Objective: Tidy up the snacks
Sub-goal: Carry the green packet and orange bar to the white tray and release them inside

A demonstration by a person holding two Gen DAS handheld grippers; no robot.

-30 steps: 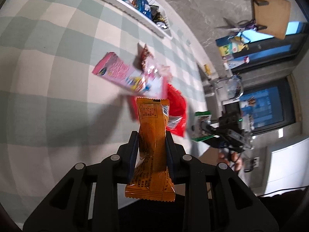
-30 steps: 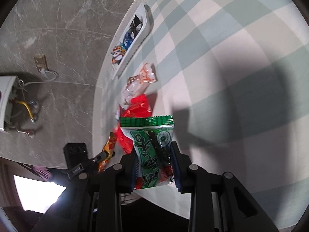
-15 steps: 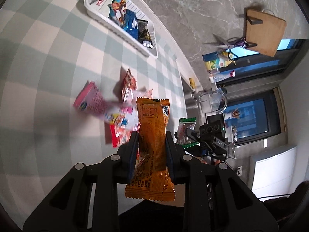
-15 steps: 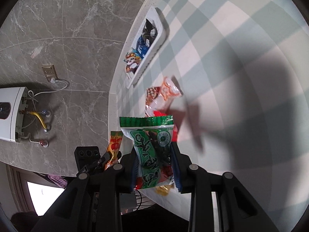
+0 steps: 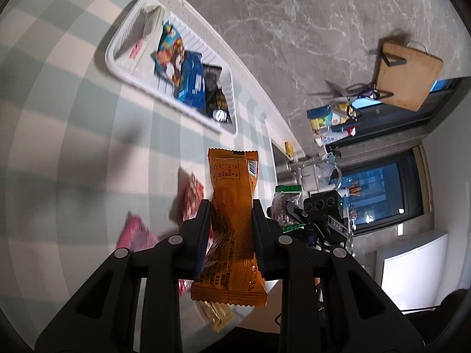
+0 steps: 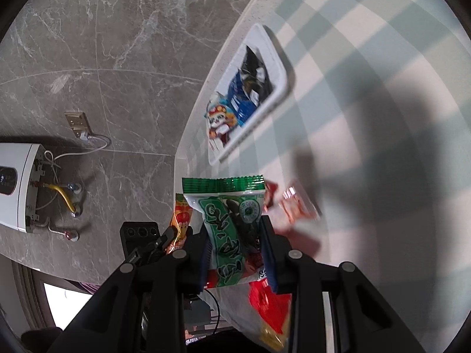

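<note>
Left gripper (image 5: 231, 220) clamped on orange snack pack (image 5: 232, 229), held up above checked tablecloth (image 5: 59, 147). Right gripper (image 6: 237, 241) clamped on green snack pack (image 6: 232, 229), also off the cloth. White tray (image 5: 123, 73) w/ several packs near wall edge; loose red packs (image 5: 191, 194) on cloth below.

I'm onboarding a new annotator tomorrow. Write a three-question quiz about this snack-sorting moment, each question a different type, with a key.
1. True or false: the left claw is shut on the orange packet.
2. Multiple choice: what does the right claw hold? A) a blue packet B) the green packet C) nothing
3. Fill in: the white tray rests on the ____-patterned tablecloth.

Key: 1 true; 2 B; 3 checked
</note>
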